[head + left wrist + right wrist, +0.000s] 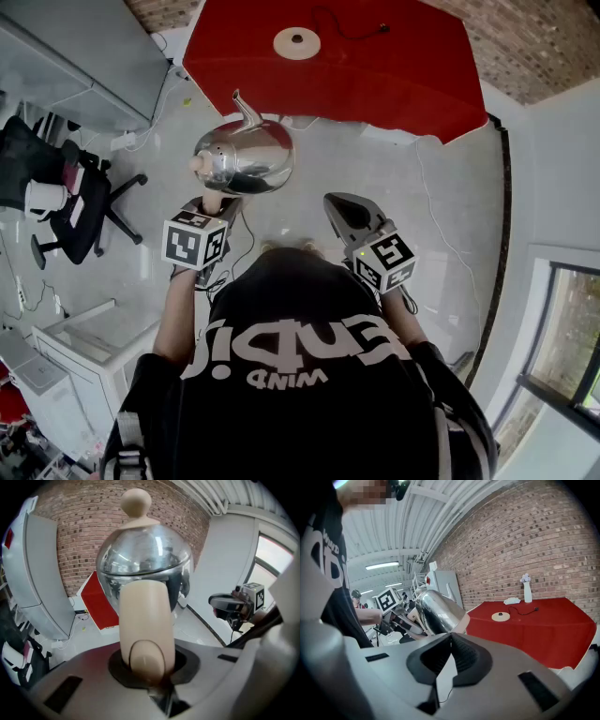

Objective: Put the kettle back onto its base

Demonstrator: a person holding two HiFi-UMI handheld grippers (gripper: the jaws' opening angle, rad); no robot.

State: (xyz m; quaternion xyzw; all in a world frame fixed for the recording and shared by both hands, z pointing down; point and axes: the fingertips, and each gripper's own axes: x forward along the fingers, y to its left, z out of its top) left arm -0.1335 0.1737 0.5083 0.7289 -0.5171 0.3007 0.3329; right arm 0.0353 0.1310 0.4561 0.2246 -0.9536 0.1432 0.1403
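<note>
One-handed grip — left tool (147, 667) pinches the kettle (246, 155) by its handle (143, 616), just beyond its tips; right tool (449, 660) pressed together.

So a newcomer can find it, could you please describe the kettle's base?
Look at the red table by the brick wall. The base is the flat cream disc on it, trailing a black cord, unlike the upright white vase nearby.

Rounded, mirror-bright steel kettle (246, 157) with cream knob, cream handle and thin spout; in the air above a pale floor (375, 169), tilted, handle clamped in the left gripper (214, 200); its round cream base (296, 43) lies flat on a red table (394, 84), well apart, black cord (349, 31) attached.
</note>
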